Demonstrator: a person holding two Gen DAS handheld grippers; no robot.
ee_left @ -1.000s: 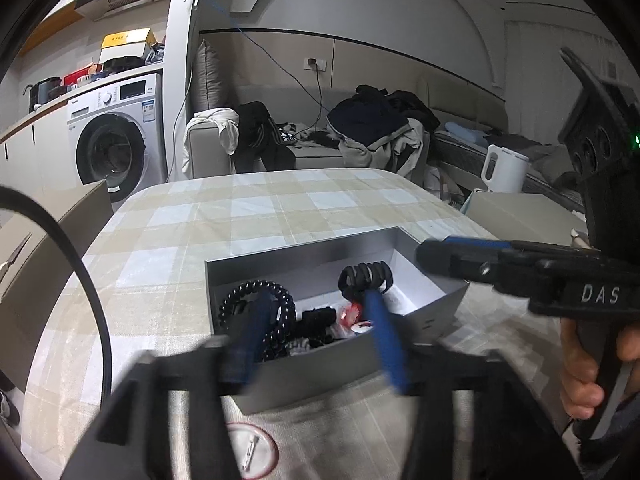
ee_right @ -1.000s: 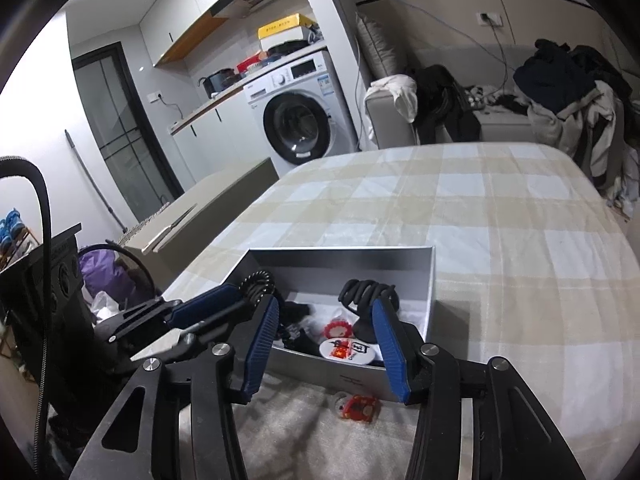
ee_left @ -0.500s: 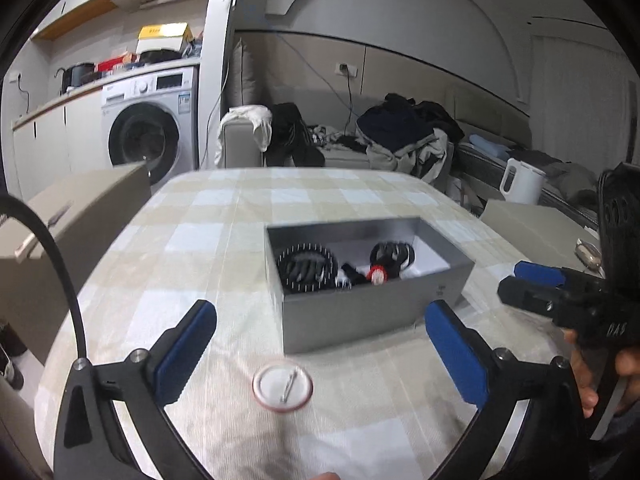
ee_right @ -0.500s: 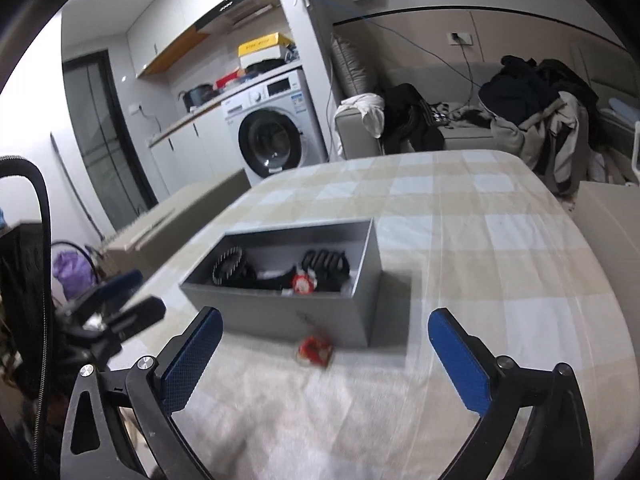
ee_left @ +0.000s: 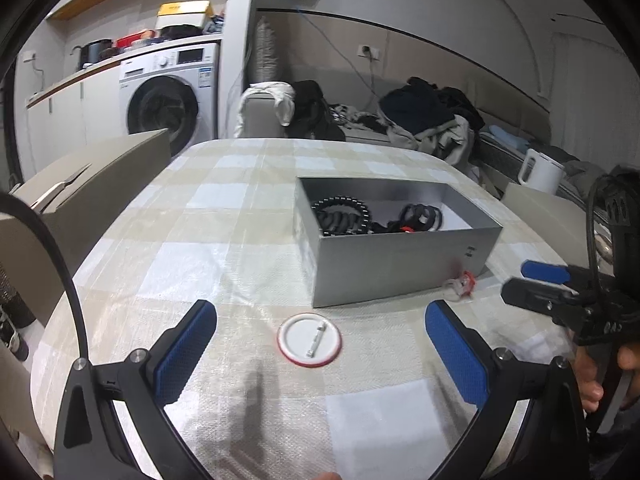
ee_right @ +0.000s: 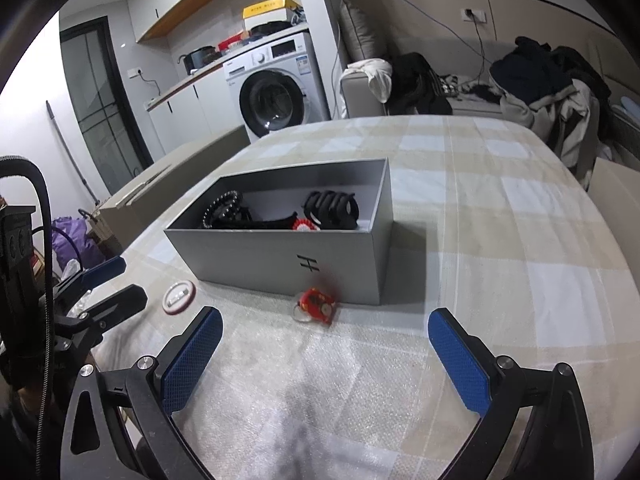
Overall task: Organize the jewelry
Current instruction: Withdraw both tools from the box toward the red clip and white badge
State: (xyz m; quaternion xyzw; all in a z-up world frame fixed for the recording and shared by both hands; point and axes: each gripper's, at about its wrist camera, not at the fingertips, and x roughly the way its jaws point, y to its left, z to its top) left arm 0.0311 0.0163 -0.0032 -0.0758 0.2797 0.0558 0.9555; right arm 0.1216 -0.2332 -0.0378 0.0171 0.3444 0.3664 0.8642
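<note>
A grey open box (ee_left: 400, 264) sits on the checked table and also shows in the right wrist view (ee_right: 280, 256). It holds a black beaded bracelet (ee_left: 340, 216), black hair ties (ee_right: 330, 208) and a small red-and-white piece (ee_right: 306, 226). A white round pin badge (ee_left: 309, 339) with a red rim lies pin side up in front of the box. A small red charm (ee_right: 316, 304) lies against the box's front wall. My left gripper (ee_left: 320, 352) is open and empty, just behind the badge. My right gripper (ee_right: 326, 356) is open and empty, short of the charm.
A beige cardboard carton (ee_left: 80, 184) stands off the table's left edge. A white kettle (ee_left: 540, 176) stands at the right on another carton. A washing machine (ee_right: 276, 96) and a sofa with heaped clothes (ee_right: 540, 80) are behind the table.
Both grippers have pulled back from the box and opened wide. The left one has come in closer behind the badge. The charm and badge lie where they were.
</note>
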